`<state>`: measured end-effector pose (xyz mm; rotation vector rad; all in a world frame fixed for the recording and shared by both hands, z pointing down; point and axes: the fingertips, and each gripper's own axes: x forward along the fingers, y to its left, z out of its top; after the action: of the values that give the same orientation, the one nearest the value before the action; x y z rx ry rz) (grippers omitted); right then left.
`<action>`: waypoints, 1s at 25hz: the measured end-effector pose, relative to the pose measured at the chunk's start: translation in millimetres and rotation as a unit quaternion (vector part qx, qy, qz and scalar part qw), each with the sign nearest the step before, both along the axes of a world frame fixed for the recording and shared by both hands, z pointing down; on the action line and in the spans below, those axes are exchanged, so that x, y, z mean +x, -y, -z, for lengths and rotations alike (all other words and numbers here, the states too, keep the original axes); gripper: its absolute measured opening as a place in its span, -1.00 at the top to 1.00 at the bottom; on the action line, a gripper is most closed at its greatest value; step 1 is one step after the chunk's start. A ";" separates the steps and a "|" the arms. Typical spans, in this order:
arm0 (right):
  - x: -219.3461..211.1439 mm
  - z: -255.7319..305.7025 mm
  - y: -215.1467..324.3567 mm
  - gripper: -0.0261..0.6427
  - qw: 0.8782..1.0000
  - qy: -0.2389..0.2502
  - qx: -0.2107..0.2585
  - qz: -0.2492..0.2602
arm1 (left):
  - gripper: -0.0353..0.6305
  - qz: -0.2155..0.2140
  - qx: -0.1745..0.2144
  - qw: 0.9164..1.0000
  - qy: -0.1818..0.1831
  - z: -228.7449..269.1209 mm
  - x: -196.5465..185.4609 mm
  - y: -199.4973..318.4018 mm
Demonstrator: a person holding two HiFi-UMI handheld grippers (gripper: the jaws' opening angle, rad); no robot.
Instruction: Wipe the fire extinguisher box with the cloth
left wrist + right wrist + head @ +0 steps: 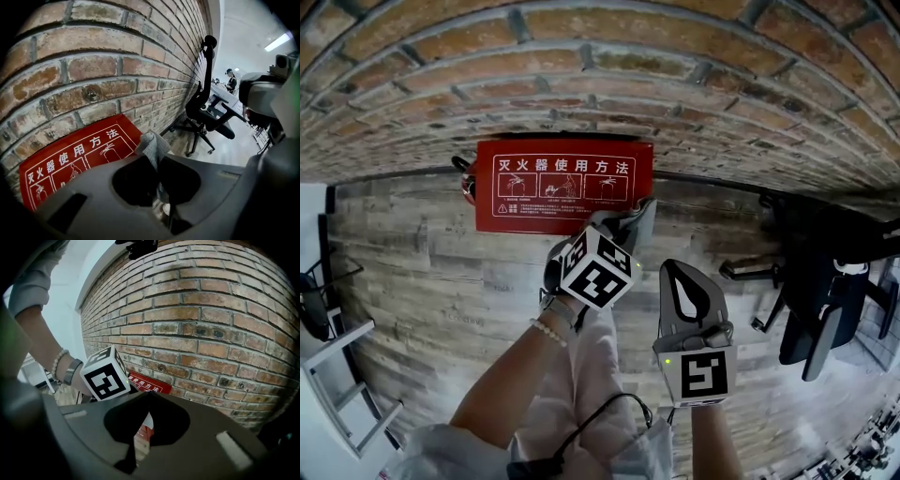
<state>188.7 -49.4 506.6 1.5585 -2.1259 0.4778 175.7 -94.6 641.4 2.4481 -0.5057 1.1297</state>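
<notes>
The red fire extinguisher box (562, 186) stands on the floor against the brick wall, its lid printed with white instruction pictures. My left gripper (640, 212) hovers at the box's right front corner, shut on a grey cloth (614, 223). In the left gripper view the cloth (152, 144) sticks up from between the jaws, just right of the red lid (70, 159). My right gripper (673, 267) hangs lower right of the left one, away from the box, shut and holding nothing. In the right gripper view its closed jaws (147, 397) point at the wall, and the box (151, 386) shows behind the left gripper's marker cube (105, 373).
The brick wall (600, 75) runs behind the box. A black office chair (825, 281) stands on the wooden floor (441, 281) to the right. A white frame (337, 375) sits at the left edge. A person's legs in pale trousers (591, 375) are below the grippers.
</notes>
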 end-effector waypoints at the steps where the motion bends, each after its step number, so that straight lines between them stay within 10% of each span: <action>1: 0.3 -1.1 -0.1 0.90 1.000 0.001 -0.001 0.000 | 0.86 0.000 -0.001 1.000 0.006 -4.0 -0.2 0.1; 25: -10.0 -7.9 4.0 0.90 1.000 0.003 -0.005 0.016 | 0.86 0.001 0.001 0.999 0.032 -21.0 -11.2 7.0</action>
<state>178.7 -53.4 514.5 1.5176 -2.1458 0.4811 164.5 -101.7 662.4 2.4184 -0.5292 1.2113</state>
